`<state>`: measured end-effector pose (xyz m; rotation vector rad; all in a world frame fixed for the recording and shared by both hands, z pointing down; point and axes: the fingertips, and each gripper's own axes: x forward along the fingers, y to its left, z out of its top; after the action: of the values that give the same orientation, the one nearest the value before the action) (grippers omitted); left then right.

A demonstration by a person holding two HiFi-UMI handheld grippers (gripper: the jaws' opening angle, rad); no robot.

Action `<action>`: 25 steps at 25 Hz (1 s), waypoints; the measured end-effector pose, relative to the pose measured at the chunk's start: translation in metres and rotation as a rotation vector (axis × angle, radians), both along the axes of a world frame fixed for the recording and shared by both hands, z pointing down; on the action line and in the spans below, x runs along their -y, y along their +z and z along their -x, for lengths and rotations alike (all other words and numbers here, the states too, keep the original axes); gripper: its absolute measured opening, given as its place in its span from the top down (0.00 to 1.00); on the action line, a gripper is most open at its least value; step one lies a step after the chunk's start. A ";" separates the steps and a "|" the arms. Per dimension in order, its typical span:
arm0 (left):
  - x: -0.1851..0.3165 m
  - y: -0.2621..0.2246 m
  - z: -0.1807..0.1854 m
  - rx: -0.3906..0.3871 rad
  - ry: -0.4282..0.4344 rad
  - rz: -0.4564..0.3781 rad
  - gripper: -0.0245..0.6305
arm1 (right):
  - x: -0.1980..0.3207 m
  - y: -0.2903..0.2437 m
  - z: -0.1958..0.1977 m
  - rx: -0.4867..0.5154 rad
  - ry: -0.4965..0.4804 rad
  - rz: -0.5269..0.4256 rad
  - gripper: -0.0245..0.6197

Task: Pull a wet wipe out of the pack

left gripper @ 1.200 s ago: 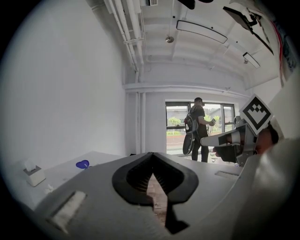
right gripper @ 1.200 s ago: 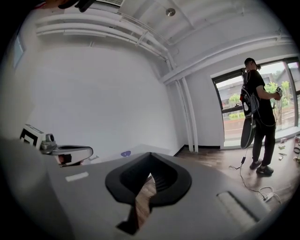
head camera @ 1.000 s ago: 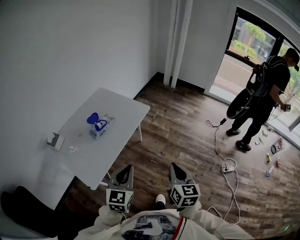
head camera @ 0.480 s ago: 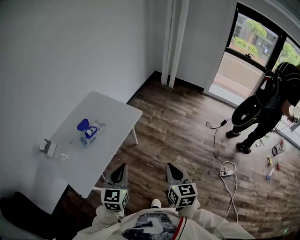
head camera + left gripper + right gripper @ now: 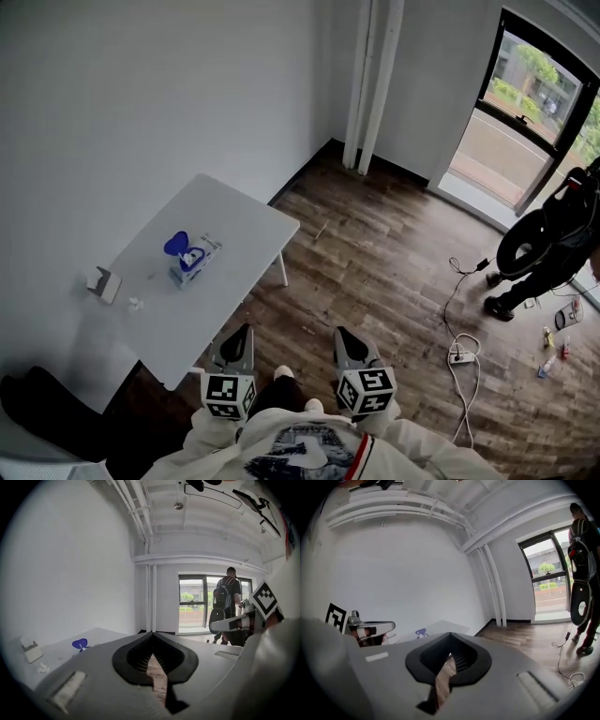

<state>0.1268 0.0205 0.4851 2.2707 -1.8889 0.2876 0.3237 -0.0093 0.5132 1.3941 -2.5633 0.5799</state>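
While left gripper and right gripper hang closed, empty: pack lengthwise along table, lid raised; box near.

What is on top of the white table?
A wet wipe pack with its blue lid flipped open, a small white box near the edge, and a tiny white bit beside it. What is inside the pack is covered.

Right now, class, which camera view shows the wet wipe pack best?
The head view: the whole wet wipe pack lies in sight on the white table, its blue lid raised. The left gripper view shows only that lid, small; in the right gripper view the lid is fainter.
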 end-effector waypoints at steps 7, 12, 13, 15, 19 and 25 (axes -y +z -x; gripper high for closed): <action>0.026 0.012 0.028 -0.013 -0.040 0.012 0.96 | 0.035 0.014 0.028 -0.020 -0.037 0.024 0.95; 0.058 0.014 0.065 -0.034 -0.121 0.001 0.96 | 0.081 0.009 0.051 -0.039 -0.067 0.005 0.95; 0.066 0.015 0.074 -0.035 -0.137 0.001 0.96 | 0.092 0.008 0.057 -0.040 -0.073 0.003 0.95; 0.082 0.018 0.090 -0.035 -0.164 0.007 0.96 | 0.113 0.007 0.073 -0.043 -0.093 0.002 0.95; 0.100 0.028 0.120 -0.043 -0.228 0.041 0.96 | 0.143 0.010 0.113 -0.057 -0.163 0.026 0.95; 0.117 0.036 0.172 -0.065 -0.336 0.077 0.96 | 0.179 0.016 0.181 -0.099 -0.299 0.045 0.95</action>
<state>-0.0450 -0.0963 0.5215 1.8497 -2.1397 0.2294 0.1427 -0.1881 0.5290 0.9724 -2.5908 0.5013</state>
